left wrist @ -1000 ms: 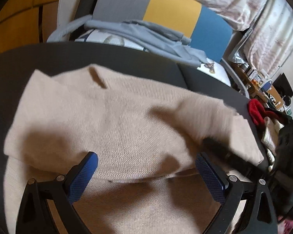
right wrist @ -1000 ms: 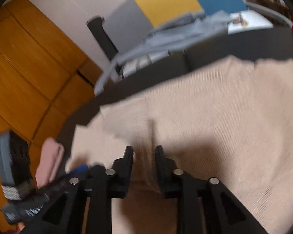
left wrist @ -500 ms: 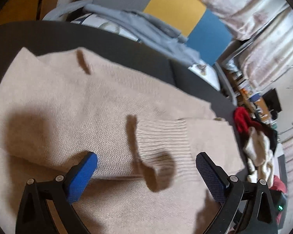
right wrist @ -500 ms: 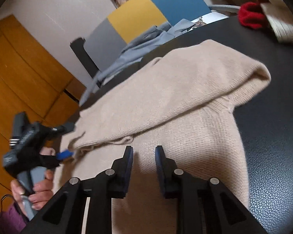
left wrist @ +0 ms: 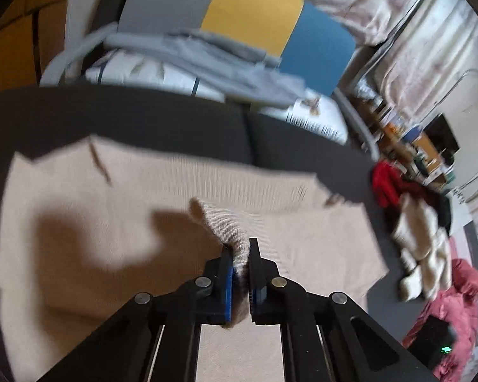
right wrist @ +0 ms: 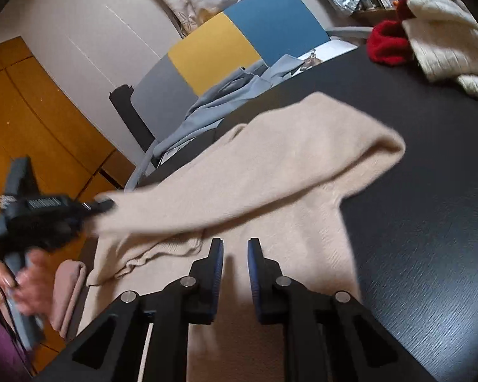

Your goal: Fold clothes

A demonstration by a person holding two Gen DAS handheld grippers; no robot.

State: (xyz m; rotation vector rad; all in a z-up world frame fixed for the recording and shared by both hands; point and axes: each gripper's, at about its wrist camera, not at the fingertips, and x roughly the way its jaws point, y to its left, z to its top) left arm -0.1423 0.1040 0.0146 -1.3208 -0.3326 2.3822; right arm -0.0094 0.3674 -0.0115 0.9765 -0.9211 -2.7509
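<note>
A beige knit sweater (left wrist: 118, 222) lies spread on the black table (left wrist: 175, 121). My left gripper (left wrist: 239, 254) is shut on the ribbed cuff (left wrist: 226, 226) of its sleeve, lifted a little off the body. In the right wrist view the same sweater (right wrist: 286, 172) shows that sleeve stretched leftward to the left gripper (right wrist: 102, 205), held in a hand. My right gripper (right wrist: 235, 254) hovers over the sweater's lower part, jaws nearly closed with a narrow gap and nothing between them.
A grey, yellow and blue chair (left wrist: 239, 22) with a grey garment (left wrist: 207, 57) stands behind the table. A pile of red, cream and pink clothes (left wrist: 420, 238) sits at the right. A folded pink item (right wrist: 68, 293) lies at the left table edge.
My left gripper has closed on the sleeve cuff and lifted it; it was wide open before. My right gripper has let the sleeve go and drawn back over the hem.
</note>
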